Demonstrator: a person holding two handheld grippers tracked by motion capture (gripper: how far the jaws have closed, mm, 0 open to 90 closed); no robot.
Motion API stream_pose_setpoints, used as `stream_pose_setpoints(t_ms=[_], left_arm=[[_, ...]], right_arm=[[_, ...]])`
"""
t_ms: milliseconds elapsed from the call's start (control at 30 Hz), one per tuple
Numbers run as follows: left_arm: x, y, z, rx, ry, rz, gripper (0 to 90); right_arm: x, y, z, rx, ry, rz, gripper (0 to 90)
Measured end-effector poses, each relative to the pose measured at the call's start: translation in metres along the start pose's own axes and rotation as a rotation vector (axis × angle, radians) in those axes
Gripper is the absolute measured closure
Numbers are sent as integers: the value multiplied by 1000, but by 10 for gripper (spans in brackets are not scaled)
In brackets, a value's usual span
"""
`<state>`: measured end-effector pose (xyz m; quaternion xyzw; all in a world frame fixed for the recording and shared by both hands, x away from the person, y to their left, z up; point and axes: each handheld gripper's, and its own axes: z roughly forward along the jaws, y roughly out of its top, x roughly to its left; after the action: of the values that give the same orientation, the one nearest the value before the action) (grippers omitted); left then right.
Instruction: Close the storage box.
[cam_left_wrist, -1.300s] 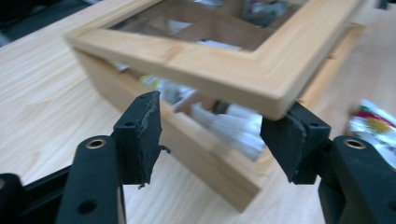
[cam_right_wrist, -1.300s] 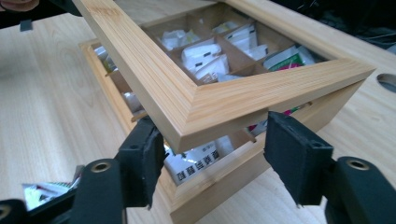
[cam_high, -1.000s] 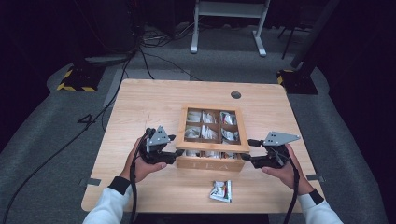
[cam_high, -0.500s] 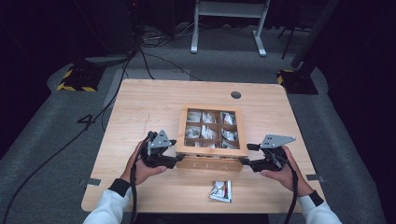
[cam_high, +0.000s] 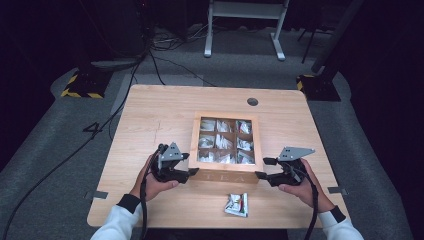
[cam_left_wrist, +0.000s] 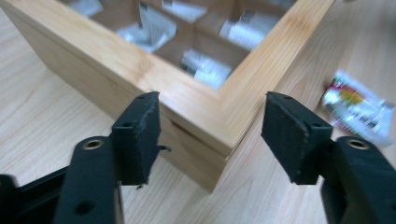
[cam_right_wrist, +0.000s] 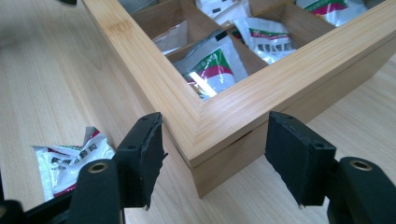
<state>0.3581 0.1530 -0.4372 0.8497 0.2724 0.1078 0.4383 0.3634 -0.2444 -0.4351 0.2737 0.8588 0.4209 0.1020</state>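
Left gripper (cam_left_wrist: 210, 135) fingers stand open astride one near corner of the tea box (cam_high: 226, 172); right gripper (cam_right_wrist: 215, 154) fingers stand open astride the other, pads apart from the wood.

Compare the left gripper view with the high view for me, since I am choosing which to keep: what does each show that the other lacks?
Left gripper view: the seam under the lid at the box's near corner, between open jaws. High view: both hands, the right gripper, the letters TEA on the front. Shared: the wooden tea box, the loose packet, the table.
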Motion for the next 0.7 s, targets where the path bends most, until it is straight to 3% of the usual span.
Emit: stream_pose_setpoints(t_ms=[200, 700], left_arm=[[-2, -1, 5, 28, 19, 14, 349], [-6, 1, 5, 29, 46, 40, 348]], right_arm=[[0, -2, 2, -6, -1, 2, 361], [3, -3, 6, 20, -25, -20, 348]])
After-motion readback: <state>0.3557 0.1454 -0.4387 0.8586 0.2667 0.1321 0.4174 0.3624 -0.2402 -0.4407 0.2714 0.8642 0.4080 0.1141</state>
